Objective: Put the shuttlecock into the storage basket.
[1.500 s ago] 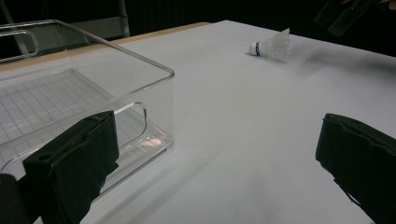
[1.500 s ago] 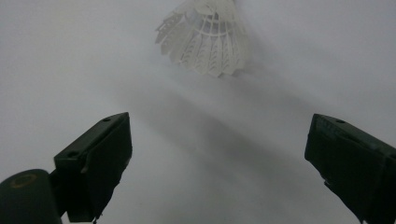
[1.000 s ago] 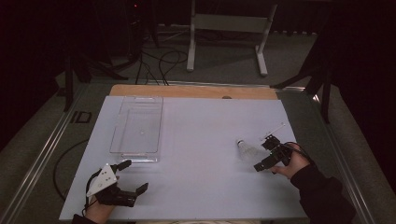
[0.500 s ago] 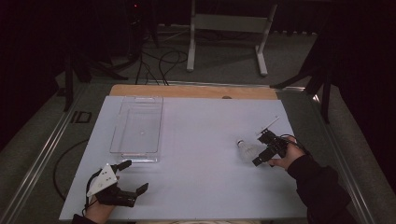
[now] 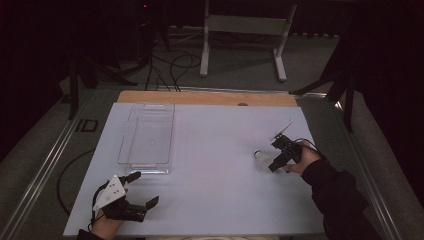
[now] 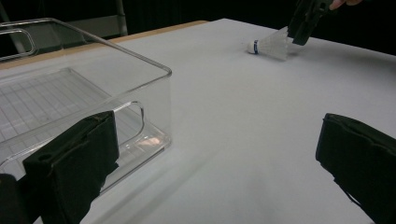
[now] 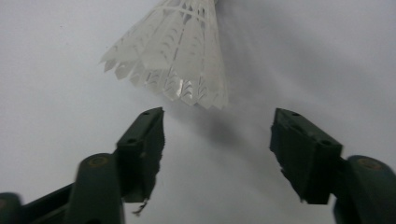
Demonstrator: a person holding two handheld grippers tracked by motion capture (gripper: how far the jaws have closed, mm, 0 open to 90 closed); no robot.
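The shuttlecock (image 5: 260, 156) lies on its side on the white bench (image 5: 215, 150), near the right edge and about midway between the near and far edges. In the left gripper view its cork tip points toward the left of that picture and the feather skirt (image 6: 279, 43) faces the right gripper.

The right gripper (image 5: 276, 161) sits just beside the skirt, on the side toward the right edge. Its jaws have just been closing. In the right gripper view they stand partly apart, with the skirt (image 7: 180, 51) just ahead of the tips and not between them; the pads touch nothing.

The left gripper (image 5: 142, 189) rests near the near left corner. Its jaws stand wide apart and hold nothing.

A clear tray (image 5: 131, 152) sits along the left half of the bench, its near end just beyond the left gripper.
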